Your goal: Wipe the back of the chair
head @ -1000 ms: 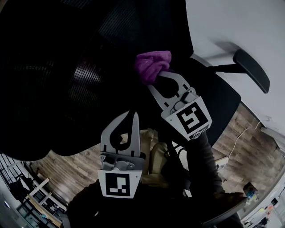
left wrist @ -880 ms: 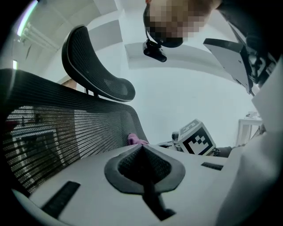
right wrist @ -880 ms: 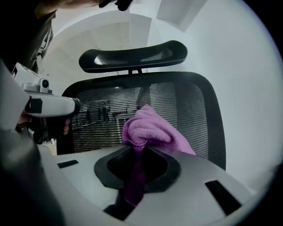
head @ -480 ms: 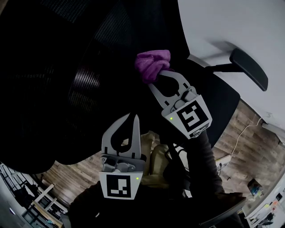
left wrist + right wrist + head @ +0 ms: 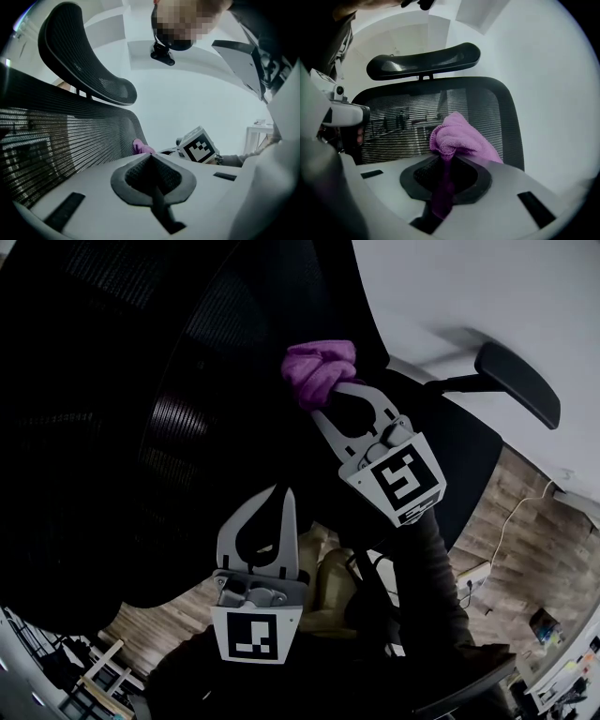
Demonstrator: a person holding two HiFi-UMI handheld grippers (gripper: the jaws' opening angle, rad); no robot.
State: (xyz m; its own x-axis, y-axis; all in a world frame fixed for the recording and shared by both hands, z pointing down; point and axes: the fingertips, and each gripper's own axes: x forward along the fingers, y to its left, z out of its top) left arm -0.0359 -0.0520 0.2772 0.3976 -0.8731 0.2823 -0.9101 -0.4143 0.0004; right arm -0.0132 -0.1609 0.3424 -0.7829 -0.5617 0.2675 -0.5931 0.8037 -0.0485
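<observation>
Slightly higher than a second ago, the purple cloth (image 5: 319, 369) is sitting against the chair back (image 5: 187, 427), and my left gripper (image 5: 279, 495) is hanging a touch lower. In the head view my right gripper (image 5: 325, 397) is pinching the cloth at its tips. The wad is lying ahead of those fingers, seemingly touching the dark mesh near its right edge. My left gripper is waiting below and nearer to me, well off the cloth.

In the left gripper view my jaws are meeting with nothing between them. The mesh is running past on my left, and the cloth (image 5: 140, 146) is peeking out just beyond my tips.

In the right gripper view my fingers are clamping the cloth (image 5: 457, 136), its tail trailing down between them and its bunched end pointing at the mesh below the headrest (image 5: 424, 58). Most of the back is spreading out to the left of the wad, so I am judging that the stroke belongs to my right arm, sweeping leftward.
</observation>
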